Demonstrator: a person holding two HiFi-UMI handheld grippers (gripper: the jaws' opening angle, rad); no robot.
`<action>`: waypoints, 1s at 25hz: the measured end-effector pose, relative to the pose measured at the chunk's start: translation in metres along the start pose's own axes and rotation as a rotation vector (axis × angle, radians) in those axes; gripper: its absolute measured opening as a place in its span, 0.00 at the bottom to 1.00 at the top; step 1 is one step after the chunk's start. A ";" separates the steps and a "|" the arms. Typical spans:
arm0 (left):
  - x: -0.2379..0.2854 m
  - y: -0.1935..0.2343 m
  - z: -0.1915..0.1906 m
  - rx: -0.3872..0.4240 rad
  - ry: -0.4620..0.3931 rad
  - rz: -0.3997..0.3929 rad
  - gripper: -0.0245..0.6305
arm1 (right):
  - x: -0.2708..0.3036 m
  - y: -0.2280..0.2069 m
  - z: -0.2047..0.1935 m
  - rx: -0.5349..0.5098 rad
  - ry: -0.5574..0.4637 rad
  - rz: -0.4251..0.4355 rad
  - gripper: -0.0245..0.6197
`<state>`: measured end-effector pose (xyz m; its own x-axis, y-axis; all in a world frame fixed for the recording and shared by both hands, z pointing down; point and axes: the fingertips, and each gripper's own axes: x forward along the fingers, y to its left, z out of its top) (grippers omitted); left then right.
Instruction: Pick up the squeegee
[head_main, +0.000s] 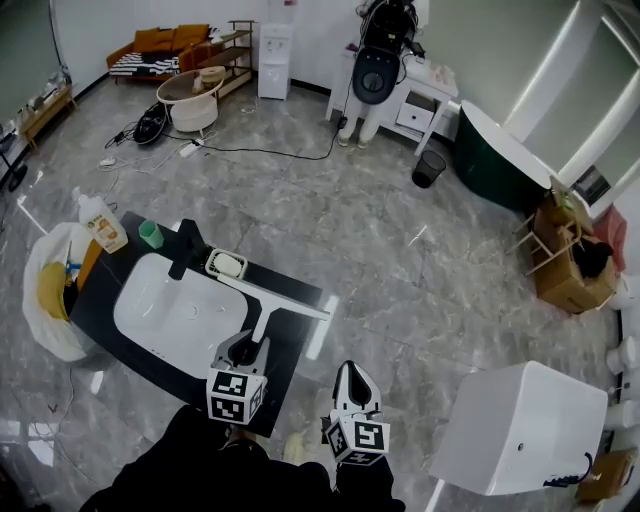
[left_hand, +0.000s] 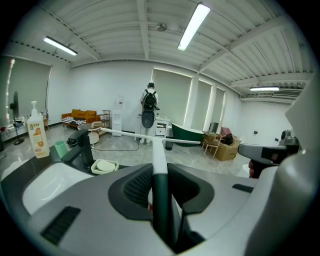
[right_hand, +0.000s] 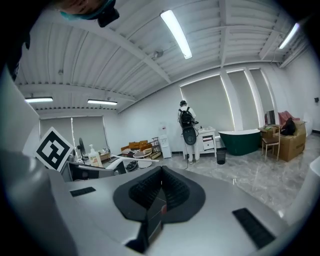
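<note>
Beside the sink (head_main: 165, 312), over the worktop (head_main: 286, 354), the squeegee (head_main: 272, 299) rides by its dark handle clamped in the left tongs (head_main: 248, 350), the right tongs (head_main: 351, 374) together and empty, and that long blade could lever it loose or clip the tap (head_main: 188, 250).

Basin (head_main: 170, 315) sat in counter (head_main: 100, 300); faucet (head_main: 188, 250) behind it, soap dish (head_main: 226, 265) just right of faucet. Bottle (head_main: 102, 222) and cup (head_main: 150, 234) at counter's far left corner. Squeegee (head_main: 275, 300) over counter's right end, right of basin. Bag (head_main: 50, 290) left of counter.
</note>
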<state>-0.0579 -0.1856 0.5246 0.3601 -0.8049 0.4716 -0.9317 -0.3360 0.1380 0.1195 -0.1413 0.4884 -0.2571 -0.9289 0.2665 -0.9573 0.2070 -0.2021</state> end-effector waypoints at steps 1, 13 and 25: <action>-0.007 -0.001 0.003 0.000 -0.013 0.005 0.20 | -0.003 0.003 0.002 -0.005 -0.006 0.008 0.06; -0.082 -0.001 0.016 -0.005 -0.111 0.085 0.20 | -0.030 0.046 0.022 -0.054 -0.055 0.132 0.06; -0.163 0.012 0.009 -0.030 -0.191 0.217 0.20 | -0.052 0.102 0.023 -0.103 -0.079 0.293 0.06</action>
<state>-0.1279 -0.0627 0.4412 0.1515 -0.9350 0.3205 -0.9880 -0.1332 0.0785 0.0388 -0.0791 0.4324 -0.5166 -0.8454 0.1358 -0.8533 0.4955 -0.1622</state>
